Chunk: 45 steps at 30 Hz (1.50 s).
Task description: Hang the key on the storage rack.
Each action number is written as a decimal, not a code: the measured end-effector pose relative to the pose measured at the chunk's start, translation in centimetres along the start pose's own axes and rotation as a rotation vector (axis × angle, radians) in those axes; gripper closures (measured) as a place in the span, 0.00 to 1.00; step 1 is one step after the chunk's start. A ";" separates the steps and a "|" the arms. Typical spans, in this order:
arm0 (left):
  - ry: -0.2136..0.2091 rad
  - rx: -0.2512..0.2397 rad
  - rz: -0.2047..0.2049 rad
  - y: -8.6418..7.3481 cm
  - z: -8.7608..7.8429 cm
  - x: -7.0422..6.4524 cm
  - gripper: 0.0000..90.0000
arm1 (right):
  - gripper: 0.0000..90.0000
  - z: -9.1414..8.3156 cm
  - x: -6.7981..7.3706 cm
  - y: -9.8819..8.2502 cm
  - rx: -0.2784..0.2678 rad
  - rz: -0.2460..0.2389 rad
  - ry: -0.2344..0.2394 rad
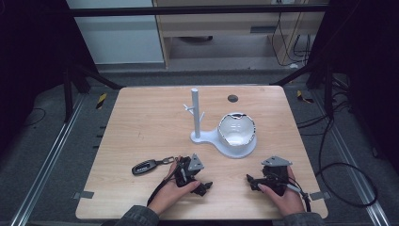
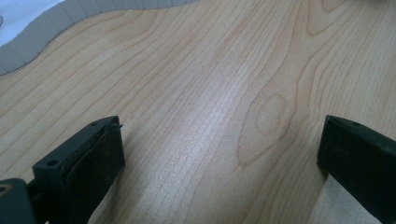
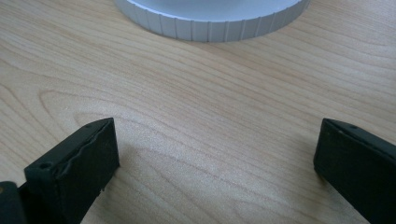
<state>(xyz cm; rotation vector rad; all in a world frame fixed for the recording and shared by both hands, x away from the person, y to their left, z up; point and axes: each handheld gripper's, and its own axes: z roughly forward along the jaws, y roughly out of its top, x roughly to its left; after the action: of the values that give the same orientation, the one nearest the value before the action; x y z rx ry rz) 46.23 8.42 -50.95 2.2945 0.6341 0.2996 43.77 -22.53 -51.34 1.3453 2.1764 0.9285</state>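
**Both grippers resting open near the front edge of the table**

In the left gripper view, the left gripper (image 2: 219,154) is holding its two black jaws wide apart, with nothing but bare wood grain lying between them. In the right gripper view, the right gripper (image 3: 215,158) is doing the same: jaws spread wide, gripping nothing, bare wood between them.

From the high view, the left gripper (image 1: 200,181) is sitting low on the light wooden table (image 1: 141,122) in the person's left hand (image 1: 171,190), and the right gripper (image 1: 256,181) is sitting well apart from it in the right hand (image 1: 282,195). Each is carrying a grey three-cornered plate on top.

Just beside the left gripper, on its outer side, a black car key fob with a metal ring (image 1: 149,165) is lying flat on the wood; whether the ring is touching the hand is hard to tell at this size.

Beyond both grippers, a white stand with a ribbed round base (image 1: 235,148) is standing near the table's middle. Its upright white post with short pegs (image 1: 195,113) is rising at the left, and a white bowl with a dark, uneven rim (image 1: 236,128) is sitting on its round part. The ribbed edge of that base is showing at the top of the right gripper view (image 3: 210,25) and at the upper left corner of the left gripper view (image 2: 32,35).

A small dark round hole (image 1: 232,98) is showing near the table's far edge.
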 end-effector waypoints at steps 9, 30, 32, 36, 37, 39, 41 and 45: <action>-0.009 -0.002 -0.004 0.1 0.1 0.0 0.00 | 0.00 0.2 -0.2 0.2 0.000 -0.015 0.013; 0.041 0.060 0.023 1.4 -3.7 2.2 0.06 | 0.00 0.3 -0.3 0.3 0.005 0.003 0.010; 0.063 0.106 0.028 1.8 -5.2 3.0 0.06 | 0.00 0.4 -0.4 0.4 -0.001 -0.009 0.002; 0.084 0.151 0.003 2.4 -7.1 4.8 0.06 | 0.00 0.5 -0.4 0.5 0.000 -0.006 -0.001; 0.098 0.165 0.004 2.6 -7.5 5.3 0.06 | 0.00 0.5 -0.4 0.5 0.000 -0.007 -0.001; 0.106 0.185 0.008 2.8 -7.8 5.9 0.06 | 0.00 0.5 -0.3 0.4 0.002 0.000 0.001; 0.105 0.215 0.008 3.1 -8.3 6.6 0.06 | 0.00 0.4 -0.3 0.4 0.000 0.003 -0.002; 0.145 0.238 0.031 3.7 -9.1 7.6 0.06 | 0.00 0.3 -0.3 0.3 0.001 0.010 -0.010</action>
<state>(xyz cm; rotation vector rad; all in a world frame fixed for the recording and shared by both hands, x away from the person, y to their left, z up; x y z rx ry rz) 50.50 15.46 -41.66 2.5285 0.7418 0.4290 44.32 -22.59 -51.32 1.3594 2.1653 0.9220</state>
